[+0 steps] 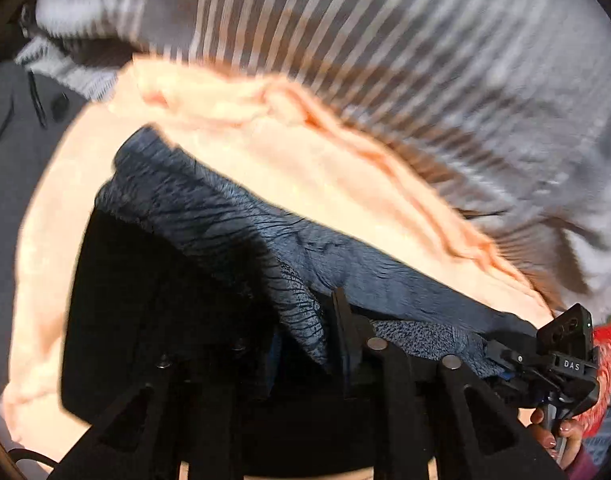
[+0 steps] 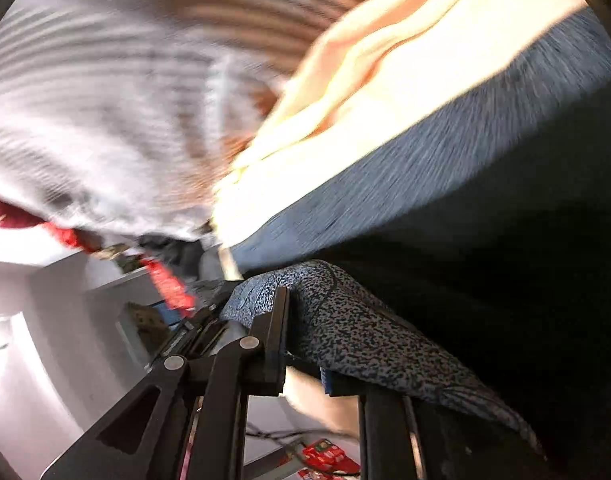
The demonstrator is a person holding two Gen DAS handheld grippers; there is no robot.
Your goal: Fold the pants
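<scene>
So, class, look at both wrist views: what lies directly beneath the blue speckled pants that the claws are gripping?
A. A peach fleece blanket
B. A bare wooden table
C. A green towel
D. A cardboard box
A: the blue speckled pants, pinched by the left claw and the right claw, lie over a peach fleece blanket, which rests on striped grey bedding.

Setting: a home, likely a bedroom.
Bedding: peach fleece blanket [image 1: 265, 152] spread over a grey-and-white striped cover [image 1: 425, 60].
Other laundry: grey buttoned garment [image 1: 21, 128] lying at the blanket's edge.
Room: white walls [image 2: 45, 320], blurred red items [image 2: 169, 284] nearby.
</scene>
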